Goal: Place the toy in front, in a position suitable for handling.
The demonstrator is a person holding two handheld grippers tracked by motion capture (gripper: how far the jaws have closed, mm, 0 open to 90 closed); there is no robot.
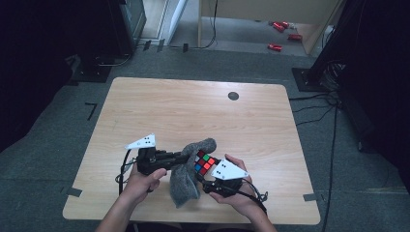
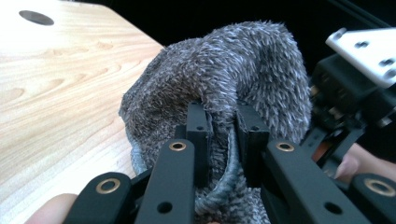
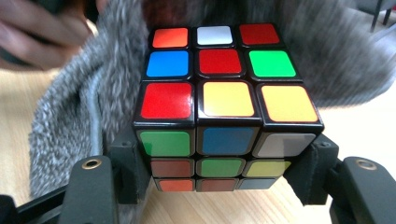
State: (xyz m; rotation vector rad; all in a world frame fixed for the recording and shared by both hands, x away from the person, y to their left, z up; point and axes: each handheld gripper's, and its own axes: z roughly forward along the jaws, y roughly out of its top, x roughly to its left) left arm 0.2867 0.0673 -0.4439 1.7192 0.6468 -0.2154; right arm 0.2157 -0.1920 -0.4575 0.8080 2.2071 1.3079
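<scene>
A scrambled puzzle cube (image 3: 224,98) with coloured stickers sits between the jaws of my right gripper (image 3: 219,168), which press on its two sides. From the high view the cube (image 1: 205,162) is near the table's front edge, just ahead of the right gripper (image 1: 209,178). A fuzzy grey cloth (image 2: 224,79) is pinched in my left gripper (image 2: 223,135), whose jaws are shut on a fold of it. The cloth (image 1: 189,174) drapes over the left side of the cube and hangs down toward the table. The two grippers are close together, left gripper (image 1: 183,157) pointing right.
The wooden table (image 1: 193,111) has a round dark cable hole (image 1: 233,95) near its far edge. Grey carpet surrounds the table, with cables at the right (image 1: 314,104) and red objects (image 1: 280,29) on the floor far behind.
</scene>
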